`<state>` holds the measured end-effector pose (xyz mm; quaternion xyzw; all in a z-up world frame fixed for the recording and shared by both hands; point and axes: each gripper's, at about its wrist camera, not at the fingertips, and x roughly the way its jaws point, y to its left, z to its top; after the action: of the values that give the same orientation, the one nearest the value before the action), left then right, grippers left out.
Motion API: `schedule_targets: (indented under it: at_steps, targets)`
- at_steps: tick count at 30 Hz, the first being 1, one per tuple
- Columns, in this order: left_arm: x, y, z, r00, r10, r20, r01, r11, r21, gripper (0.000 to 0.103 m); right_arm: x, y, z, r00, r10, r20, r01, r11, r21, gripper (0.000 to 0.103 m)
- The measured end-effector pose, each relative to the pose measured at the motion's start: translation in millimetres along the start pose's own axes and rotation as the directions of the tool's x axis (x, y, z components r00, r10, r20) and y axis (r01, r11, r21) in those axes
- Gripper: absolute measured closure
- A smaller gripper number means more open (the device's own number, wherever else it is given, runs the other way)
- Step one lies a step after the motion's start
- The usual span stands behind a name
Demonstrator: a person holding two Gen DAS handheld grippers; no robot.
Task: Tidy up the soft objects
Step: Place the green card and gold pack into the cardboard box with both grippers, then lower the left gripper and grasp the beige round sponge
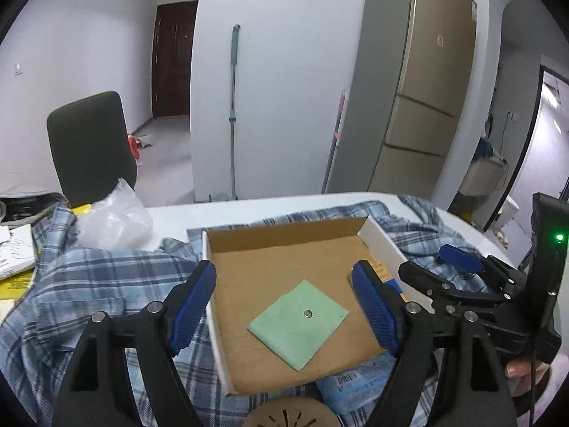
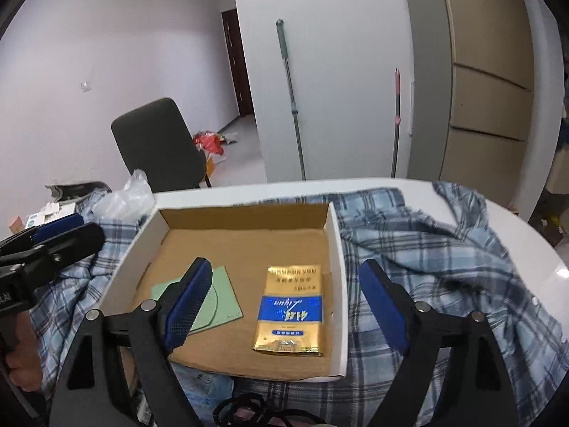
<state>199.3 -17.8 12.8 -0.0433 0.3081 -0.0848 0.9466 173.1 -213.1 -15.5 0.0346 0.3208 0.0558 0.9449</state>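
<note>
A shallow cardboard box [image 1: 284, 235] [image 2: 336, 249], white outside and brown inside, rests on a blue plaid shirt [image 1: 106, 277] [image 2: 426, 249] spread over the white table. A folded green cloth [image 1: 295, 327] [image 2: 224, 299] lies flat on the box floor. To its right in the box lies a gold and blue packet [image 2: 290, 309]. My left gripper [image 1: 282, 268] [image 2: 83, 229] is open above the green cloth and holds nothing. My right gripper [image 2: 284, 267] [image 1: 432, 263] is open above the packet, also holding nothing.
A clear plastic bag [image 1: 117, 220] and papers [image 1: 14, 256] sit at the table's left, with a black chair [image 1: 89, 146] behind. A light blue pack [image 1: 355, 388] and a round wooden disc [image 1: 291, 414] lie near the box's front. A black cord [image 2: 249, 409] lies closest to me.
</note>
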Motion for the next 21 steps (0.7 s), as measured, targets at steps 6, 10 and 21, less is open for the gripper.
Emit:
schedule_targets:
  at_steps: [6, 10, 21]
  targets:
    - [-52, -1, -5, 0.996, 0.025, 0.090, -0.028, 0.999, 0.034, 0.022, -39, 7, 10, 0.999, 0.009, 0.049, -0.007, 0.999, -0.039, 0.019]
    - [-82, -1, -17, 0.992, 0.030, 0.124, -0.032, 0.999, 0.019, 0.022, -68, 10, 6, 0.997, 0.016, 0.073, -0.012, 0.998, -0.056, 0.019]
    - [-115, -28, -65, 0.992, 0.000, 0.127, -0.008, 0.998, 0.063, 0.022, -112, 5, -42, 0.998, -0.011, 0.058, 0.016, 0.996, -0.087, 0.019]
